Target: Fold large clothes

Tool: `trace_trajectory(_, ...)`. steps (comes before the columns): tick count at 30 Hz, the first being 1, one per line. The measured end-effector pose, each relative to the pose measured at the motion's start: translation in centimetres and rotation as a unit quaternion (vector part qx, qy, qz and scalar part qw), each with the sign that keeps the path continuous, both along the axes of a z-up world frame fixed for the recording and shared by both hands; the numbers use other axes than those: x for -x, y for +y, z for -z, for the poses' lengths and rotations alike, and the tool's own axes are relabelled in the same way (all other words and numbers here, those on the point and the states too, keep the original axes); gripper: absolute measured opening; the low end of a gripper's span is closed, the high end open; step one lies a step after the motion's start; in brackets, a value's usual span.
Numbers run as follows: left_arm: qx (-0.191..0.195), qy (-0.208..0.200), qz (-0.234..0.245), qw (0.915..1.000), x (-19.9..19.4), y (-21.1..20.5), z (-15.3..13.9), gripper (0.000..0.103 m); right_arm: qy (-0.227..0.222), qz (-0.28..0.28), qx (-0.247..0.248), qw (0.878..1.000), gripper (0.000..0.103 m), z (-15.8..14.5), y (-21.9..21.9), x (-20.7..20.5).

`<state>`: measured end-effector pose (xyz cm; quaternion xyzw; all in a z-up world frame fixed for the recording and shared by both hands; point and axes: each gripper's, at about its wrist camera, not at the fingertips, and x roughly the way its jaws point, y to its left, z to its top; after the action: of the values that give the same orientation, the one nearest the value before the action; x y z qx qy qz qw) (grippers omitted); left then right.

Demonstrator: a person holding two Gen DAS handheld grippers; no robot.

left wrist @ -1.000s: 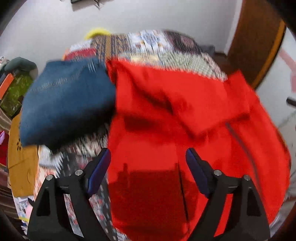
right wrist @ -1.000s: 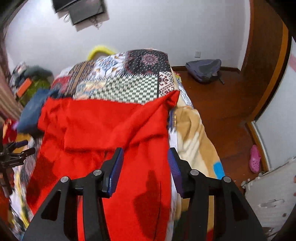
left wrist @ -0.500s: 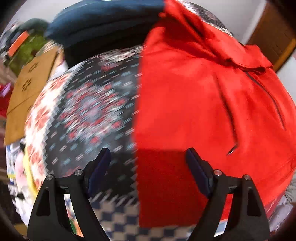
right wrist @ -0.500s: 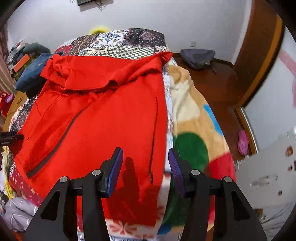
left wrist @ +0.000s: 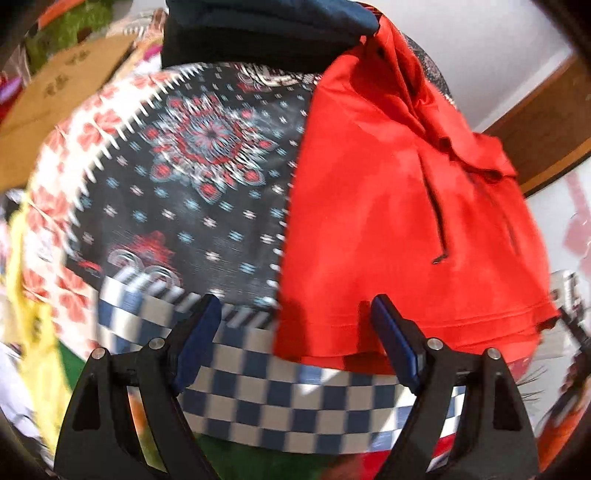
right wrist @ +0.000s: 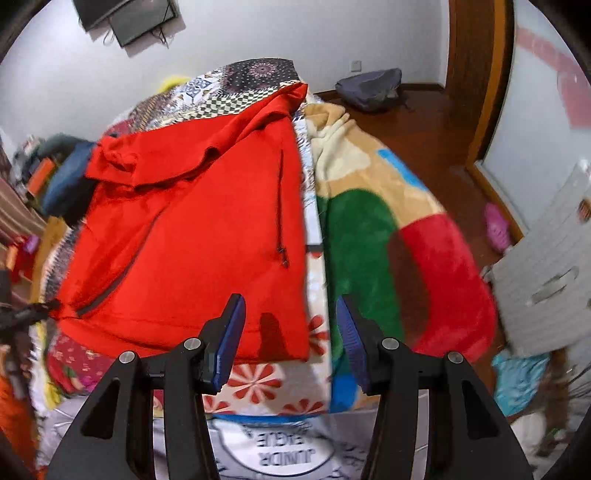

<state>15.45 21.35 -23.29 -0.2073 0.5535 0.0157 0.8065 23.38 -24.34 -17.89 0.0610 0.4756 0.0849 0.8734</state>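
A bed fills both views, covered by a patchwork bedspread [left wrist: 207,192] of dark medallion print, red-and-white flowers and a blue-and-white checked band. A bright red hooded jacket with dark zips [right wrist: 192,229] lies spread flat on it, hood toward the far end, hem toward the near edge. Beside the jacket, along the bed's right side, lies a plush fleece blanket in tan, green, red and blue patches [right wrist: 373,236]. Folded dark blue denim [left wrist: 266,18] rests on the bed past the jacket's hood end, and a flat brown cardboard piece [left wrist: 55,96] sits off the bed's left side. The room has pale walls, a dark screen [right wrist: 129,16] mounted high, a reddish wooden floor [right wrist: 432,122] with a grey bag [right wrist: 373,86] against the wall and a pink slipper [right wrist: 496,227]. The left gripper [left wrist: 295,336] hangs wide open over the jacket's near left hem corner, gripping nothing. The right gripper [right wrist: 290,341] stands partly open above the near right hem corner, also empty.
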Motion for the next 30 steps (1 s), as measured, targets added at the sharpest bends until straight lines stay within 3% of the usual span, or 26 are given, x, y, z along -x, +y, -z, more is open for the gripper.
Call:
trace_trajectory(5,-0.010,-0.003,-0.010,0.9999,-0.5,-0.9,0.6,0.083,0.018,0.007,-0.045,0.999,0.047,1.6,0.1,0.3)
trace_trajectory(10,-0.022,-0.016,0.037,0.9989,-0.4,-3.7,0.1,0.083,0.026,0.025,-0.066,0.997,0.047,2.4,-0.2,0.3)
trace_trajectory(14,-0.035,-0.027,0.047,0.9979,-0.5,-4.5,0.1,0.081,0.011,0.018,-0.073,0.997,0.047,1.8,-0.2,0.4)
trace_trajectory(20,-0.016,-0.028,0.026,0.9991,-1.1,-3.4,0.1,0.063,0.024,0.002,-0.043,0.999,0.047,3.5,1.1,-0.9)
trace_trajectory(22,-0.011,-0.030,0.020,0.9993,-1.1,-3.0,0.0,0.048,0.027,0.006,-0.053,0.998,0.047,4.0,1.1,-1.0)
trace_trajectory(23,-0.009,-0.030,0.019,0.9993,-1.1,-2.9,0.0,0.044,0.027,0.007,-0.055,0.998,0.044,4.0,1.1,-1.0)
trace_trajectory(25,0.001,-0.034,0.020,0.9992,-1.0,-2.8,-0.2,0.029,0.024,0.001,-0.061,0.998,0.028,3.7,1.3,-0.9)
trace_trajectory(26,0.006,-0.036,0.022,0.9991,-1.0,-2.8,-0.3,0.027,0.022,-0.003,-0.067,0.998,0.019,3.5,1.3,-0.8)
trace_trajectory(28,0.007,-0.040,0.028,0.9988,-1.2,-3.1,-0.7,0.017,0.017,-0.007,-0.076,0.997,0.017,3.1,1.5,-0.7)
trace_trajectory(30,0.012,-0.047,0.044,0.9978,-1.6,-3.7,-1.5,0.015,0.007,-0.014,-0.064,0.998,0.016,2.7,2.1,-0.7)
